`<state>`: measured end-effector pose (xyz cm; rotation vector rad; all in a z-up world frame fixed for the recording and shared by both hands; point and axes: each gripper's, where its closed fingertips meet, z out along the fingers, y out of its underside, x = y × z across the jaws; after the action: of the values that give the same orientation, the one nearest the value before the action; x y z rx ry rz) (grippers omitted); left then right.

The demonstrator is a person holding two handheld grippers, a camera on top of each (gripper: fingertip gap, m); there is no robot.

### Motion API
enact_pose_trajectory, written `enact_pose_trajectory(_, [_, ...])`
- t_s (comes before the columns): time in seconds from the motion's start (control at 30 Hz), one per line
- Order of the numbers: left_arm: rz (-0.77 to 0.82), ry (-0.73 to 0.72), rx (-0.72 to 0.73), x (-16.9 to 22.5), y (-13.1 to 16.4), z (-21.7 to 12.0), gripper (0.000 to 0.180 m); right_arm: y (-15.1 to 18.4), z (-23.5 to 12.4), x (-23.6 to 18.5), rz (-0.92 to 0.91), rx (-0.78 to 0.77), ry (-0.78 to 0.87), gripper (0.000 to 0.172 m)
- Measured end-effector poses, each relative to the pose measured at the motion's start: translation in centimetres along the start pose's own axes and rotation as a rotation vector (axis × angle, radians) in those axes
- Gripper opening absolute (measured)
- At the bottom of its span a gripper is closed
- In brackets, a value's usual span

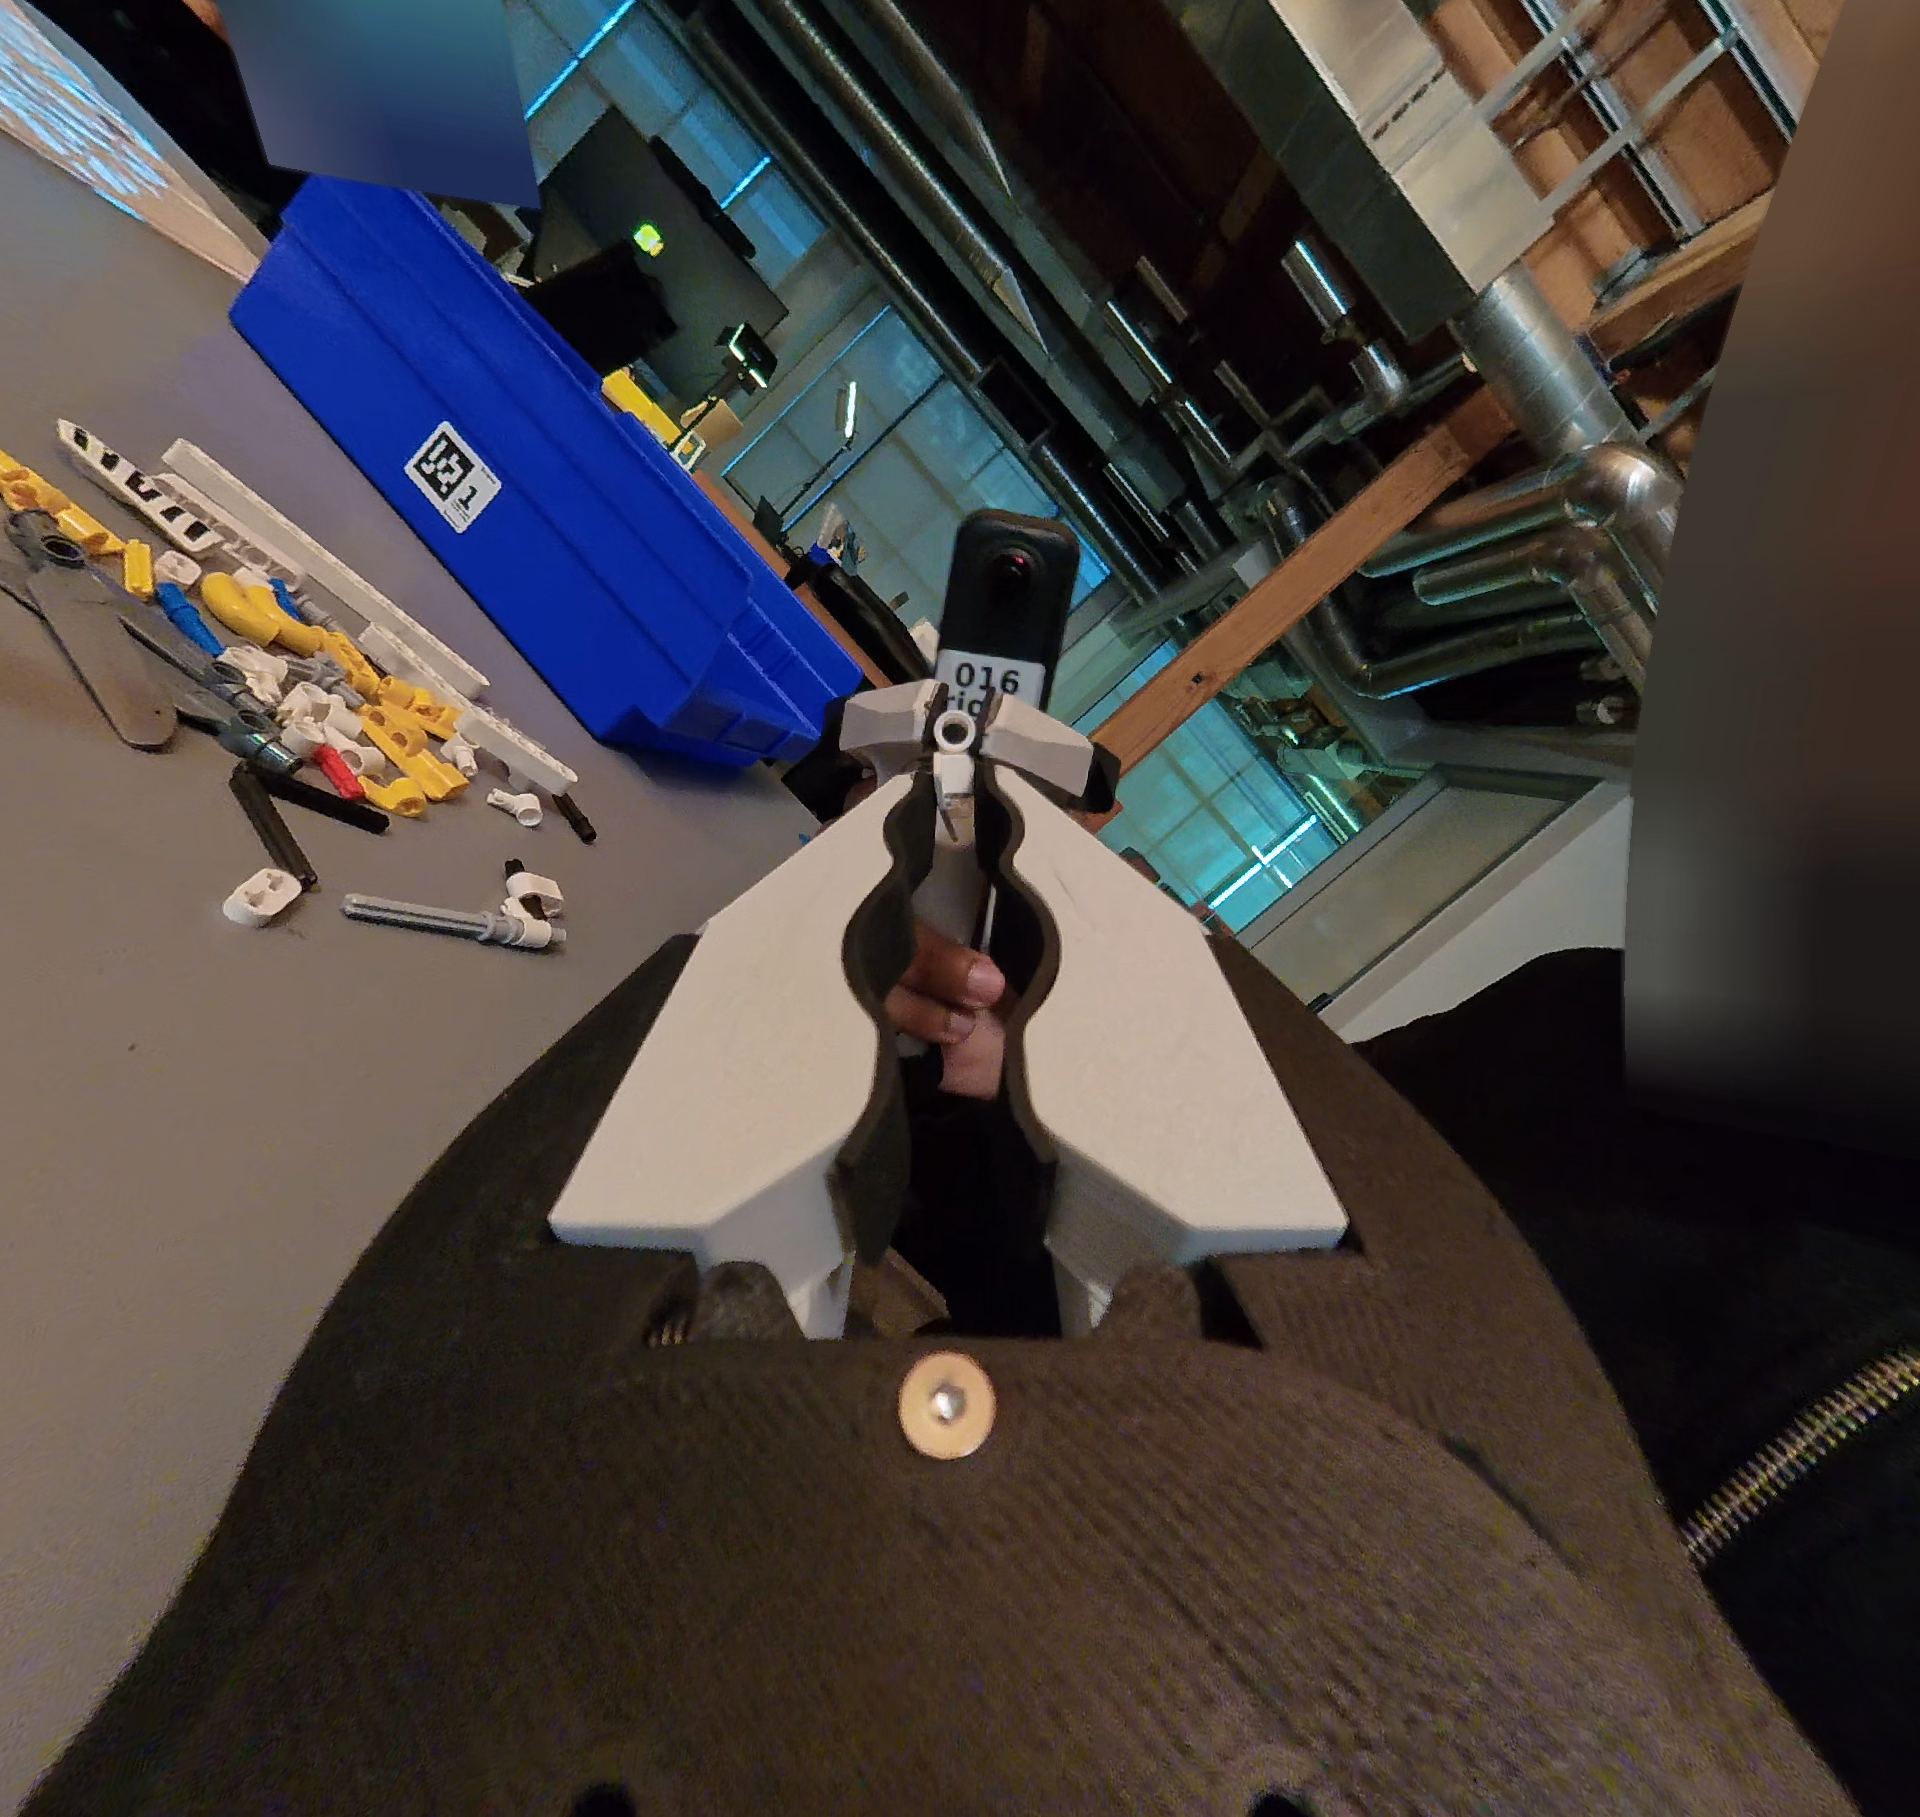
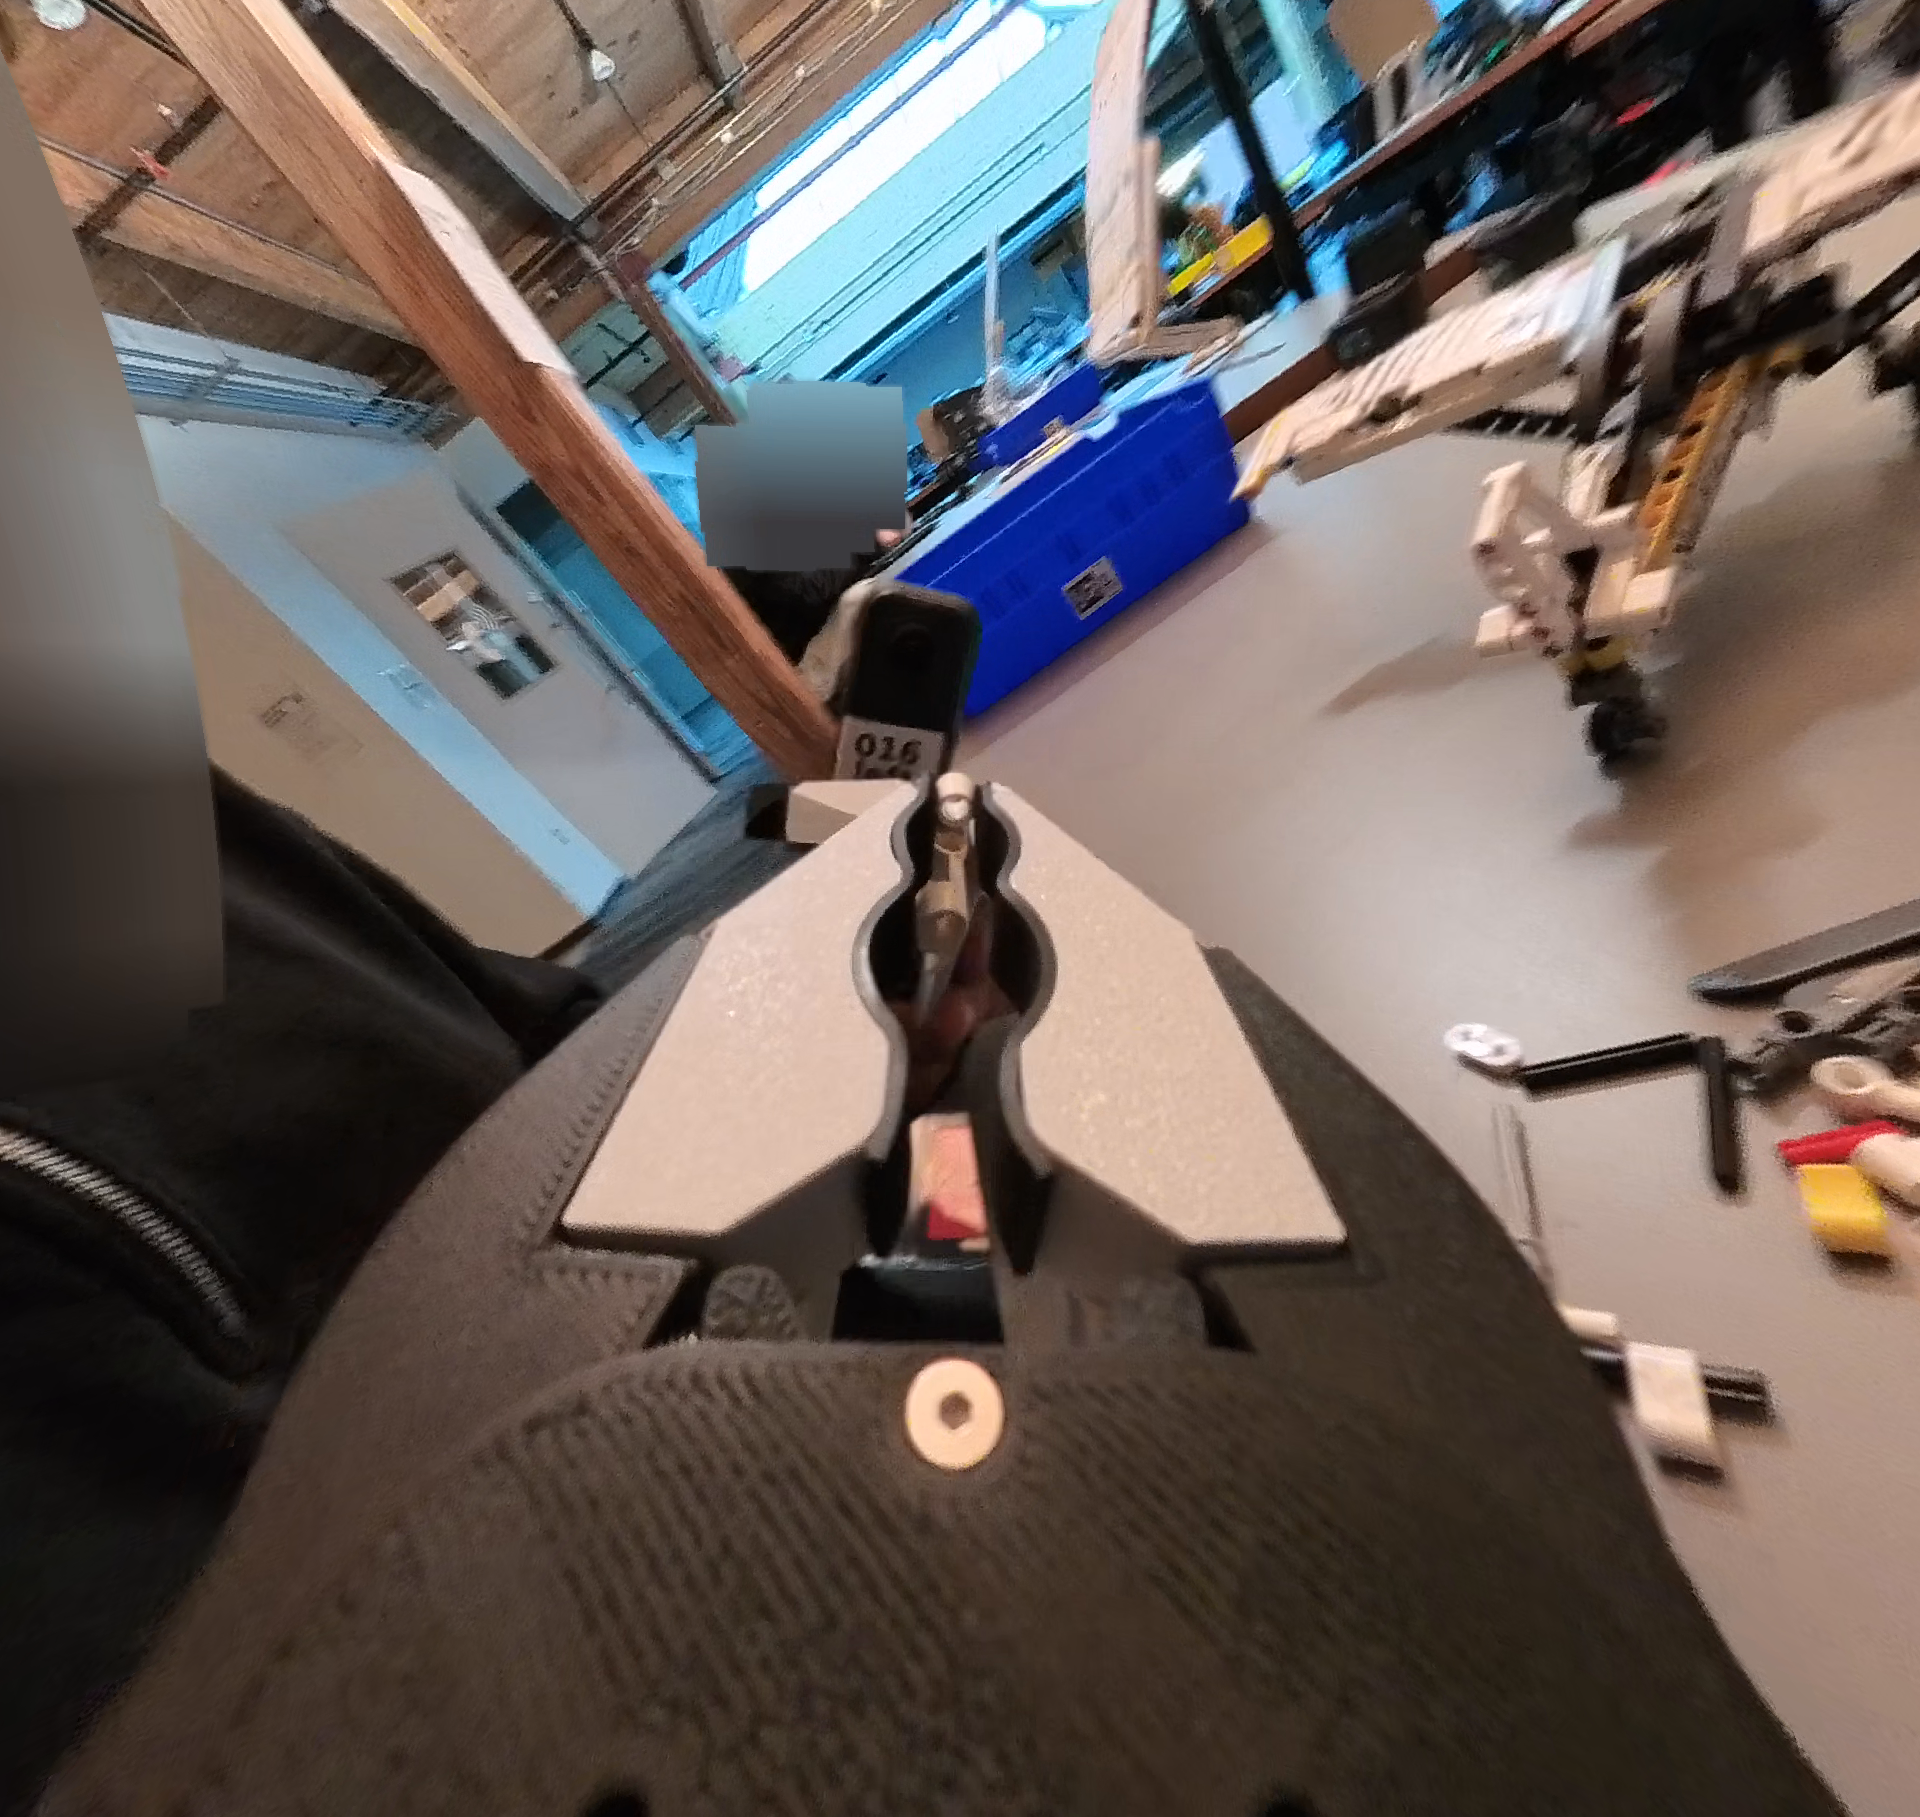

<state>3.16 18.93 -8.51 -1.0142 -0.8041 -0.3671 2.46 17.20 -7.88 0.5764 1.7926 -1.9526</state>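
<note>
Both grippers met tip to tip above the grey table [image 1: 260,1092]: the left gripper [image 1: 954,801] was nearly closed, pinching a small white connector piece [image 1: 952,775], and the right gripper [image 2: 953,832], also nearly closed, pinched the same piece [image 2: 953,799] from the opposite side. Handling it well probably called for keeping both grips square and steady so the small piece did not twist out. The left wrist view showed loose yellow, white and grey building parts [image 1: 312,666] beside a blue bin [image 1: 540,479]; only the right wrist view showed the half-built white and yellow model [image 2: 1600,479].
</note>
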Motion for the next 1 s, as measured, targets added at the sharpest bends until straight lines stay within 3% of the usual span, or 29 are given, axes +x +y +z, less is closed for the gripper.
enact_pose_trajectory(0.37, [-0.067,0.04,0.121,1.3,-1.2,1.3,0.006,-2.6,-0.7,-0.5,-0.006,0.202,0.046,0.004])
enact_pose_trajectory(0.4, [-0.068,0.049,0.114,1.5,-1.2,1.4,0.005,-3.9,-1.6,-0.2,0.011,0.294,0.074,0.004])
enact_pose_trajectory(0.47, [-0.002,0.004,-0.047,1.3,2.4,1.9,0.006,-8.4,-6.8,0.9,0.054,0.543,0.099,0.004])
enact_pose_trajectory(0.5, [-0.03,0.0,-0.03,1.2,3.3,1.7,0.005,-9.6,-8.6,1.3,0.027,0.568,0.135,0.004])
enact_pose_trajectory(0.57, [-0.22,0.059,0.108,1.0,1.7,0.5,0.005,-9.3,-8.6,1.3,-0.074,0.479,0.248,0.004])
enact_pose_trajectory(0.6, [-0.237,0.045,0.141,0.2,0.8,-0.2,0.005,-8.6,-7.7,1.4,-0.112,0.419,0.289,0.005])
enact_pose_trajectory(0.7, [-0.136,-0.05,0.108,-0.9,-0.6,-1.0,0.005,-6.2,-6.3,4.7,-0.166,0.223,0.464,0.005])
enact_pose_trajectory(0.83, [0.175,-0.293,-0.014,-2.0,-1.3,-0.5,0.005,-0.8,-7.3,11.9,-0.023,-0.087,0.71,0.005])
enact_pose_trajectory(0.93, [0.275,-0.381,-0.082,-3.8,-2.1,0.6,0.005,0.7,-8.3,14.3,-0.026,-0.154,0.834,0.005])
enact_pose_trajectory(1.0, [0.243,-0.402,-0.129,-5.6,-2.3,1.3,0.005,0.6,-8.4,14.5,-0.041,-0.154,0.856,0.005])
